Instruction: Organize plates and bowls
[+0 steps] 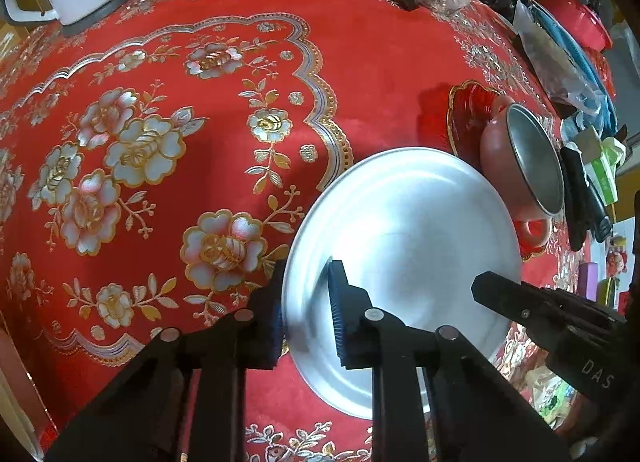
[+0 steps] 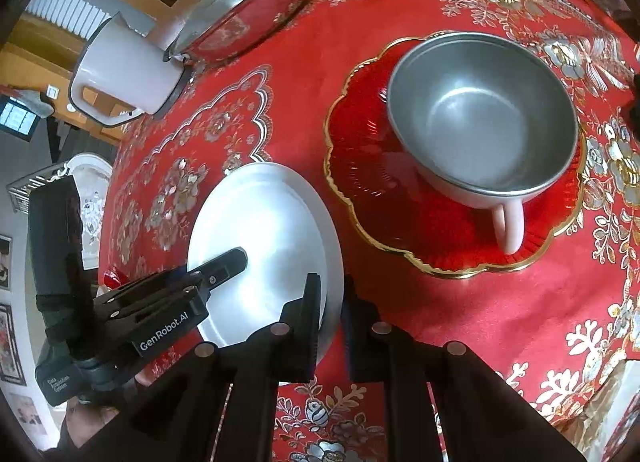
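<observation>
Left wrist view puts the silver plate [image 1: 404, 274] low and right of centre on the red floral tablecloth [image 1: 360, 61], tilted with its left edge raised between the two fingers of the left gripper [image 1: 308, 318]. One ribbed pad [image 1: 340, 318] lies on the plate's upper face and the other finger sits outside the rim, so the jaws straddle the rim with the edge between them; whether they press on it cannot be told. The right gripper [image 1: 488, 290] reaches in from the right over the plate's far side.

Right wrist view shows the same silver plate [image 2: 268, 246] at lower left, and the right gripper [image 2: 330, 326] has one finger over the plate's face and the other just outside the rim, on the cloth side. These jaws also bracket the edge, and a firm clamp cannot be confirmed. The left gripper [image 2: 224, 266] comes in from the left with a fingertip over the plate.

Just beyond the plate stands a red scalloped plate [image 2: 360, 165] with a gold rim, and on it sits a pink bowl [image 2: 484, 113] with a metal inside and a loop handle pointing toward the near edge. Farther left on the table stand a white enamel mug [image 2: 124, 73] and a lidded steel pan [image 2: 244, 9]. Bags and packets [image 1: 560, 61] crowd the table's far right side.
</observation>
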`<state>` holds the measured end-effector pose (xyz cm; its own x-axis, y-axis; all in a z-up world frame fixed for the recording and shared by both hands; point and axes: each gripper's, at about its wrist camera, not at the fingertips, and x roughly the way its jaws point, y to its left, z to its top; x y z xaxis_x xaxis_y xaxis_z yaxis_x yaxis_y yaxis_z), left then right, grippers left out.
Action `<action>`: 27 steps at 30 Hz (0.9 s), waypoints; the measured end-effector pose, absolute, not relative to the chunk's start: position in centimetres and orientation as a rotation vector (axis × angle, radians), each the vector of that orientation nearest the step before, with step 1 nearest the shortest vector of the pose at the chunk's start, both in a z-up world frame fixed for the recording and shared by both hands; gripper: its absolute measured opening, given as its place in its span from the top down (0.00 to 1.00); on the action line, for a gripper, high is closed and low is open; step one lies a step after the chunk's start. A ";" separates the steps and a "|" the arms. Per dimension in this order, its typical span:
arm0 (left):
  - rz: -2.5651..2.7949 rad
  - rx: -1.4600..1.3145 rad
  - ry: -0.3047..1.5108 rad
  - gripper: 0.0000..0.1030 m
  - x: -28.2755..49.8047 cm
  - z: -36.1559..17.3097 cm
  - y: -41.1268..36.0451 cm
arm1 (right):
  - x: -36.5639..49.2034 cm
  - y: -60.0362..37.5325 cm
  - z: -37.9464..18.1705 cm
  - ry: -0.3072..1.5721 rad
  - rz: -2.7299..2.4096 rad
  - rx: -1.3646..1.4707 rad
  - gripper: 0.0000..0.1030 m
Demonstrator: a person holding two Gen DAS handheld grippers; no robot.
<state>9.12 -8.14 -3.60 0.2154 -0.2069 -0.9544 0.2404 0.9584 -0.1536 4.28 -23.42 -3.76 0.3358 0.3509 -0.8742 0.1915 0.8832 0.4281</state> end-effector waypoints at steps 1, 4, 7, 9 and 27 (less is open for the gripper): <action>-0.308 0.026 1.314 0.83 8.9 -3.4 -7.9 | 4.3 -23.3 -3.7 1.238 0.113 0.509 0.91; -0.300 0.009 1.304 0.83 8.7 -2.7 -7.2 | 4.2 -22.8 -3.2 1.234 0.126 0.498 0.91; -0.286 -0.012 1.288 0.83 8.4 -1.9 -5.9 | 4.3 -22.0 -2.5 1.231 0.148 0.488 0.91; -0.271 -0.023 1.286 0.83 8.3 -1.5 -5.0 | 4.6 -21.0 -2.0 1.225 0.165 0.464 0.91; -0.072 -0.210 1.196 0.83 5.4 3.1 7.1 | 6.4 -10.0 2.4 1.209 0.425 0.352 0.91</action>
